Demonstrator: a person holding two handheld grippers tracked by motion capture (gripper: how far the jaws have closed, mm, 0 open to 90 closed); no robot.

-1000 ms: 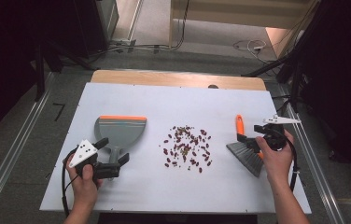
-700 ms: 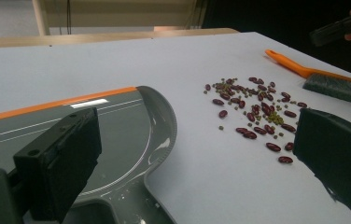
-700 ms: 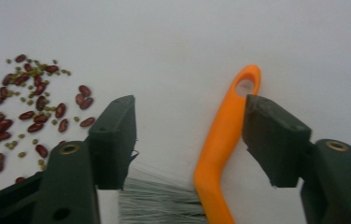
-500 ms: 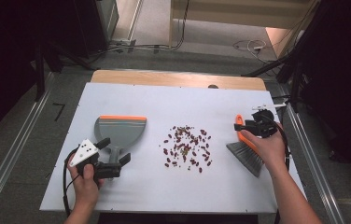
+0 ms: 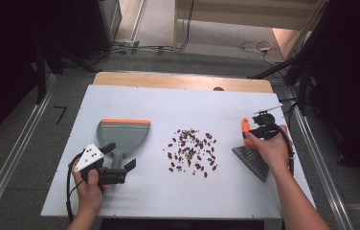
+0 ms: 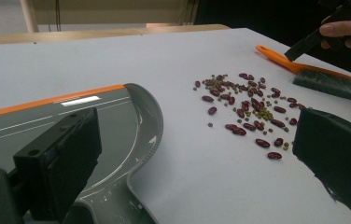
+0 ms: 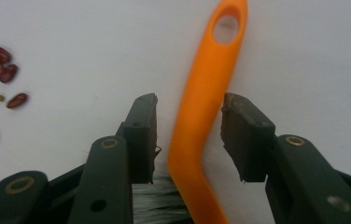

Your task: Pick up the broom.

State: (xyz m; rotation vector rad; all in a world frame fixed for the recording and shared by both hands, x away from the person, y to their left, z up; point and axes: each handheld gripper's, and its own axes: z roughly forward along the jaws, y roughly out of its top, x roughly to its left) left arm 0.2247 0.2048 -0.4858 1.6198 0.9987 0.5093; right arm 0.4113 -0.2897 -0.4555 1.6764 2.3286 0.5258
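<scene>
I am closing my right gripper (image 7: 190, 128) around the orange plastic handle of the grey-bristled hand brush (image 7: 206, 112); its jaws have just been narrowing, the handle between them, the pads not yet pressing. The brush is lying just right of the scattered red and green beans (image 5: 191, 149). My left gripper (image 5: 120, 160), spread wide, is straddling the handle of the grey plastic dustpan with an orange lip (image 5: 122, 135), left of the beans. I judge nothing swept yet.

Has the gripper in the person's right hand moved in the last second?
Yes. In the high view the right gripper has slid left over the brush's orange handle, toward the beans. Its jaws have just been closing, the handle between them, not yet pressed.
</scene>
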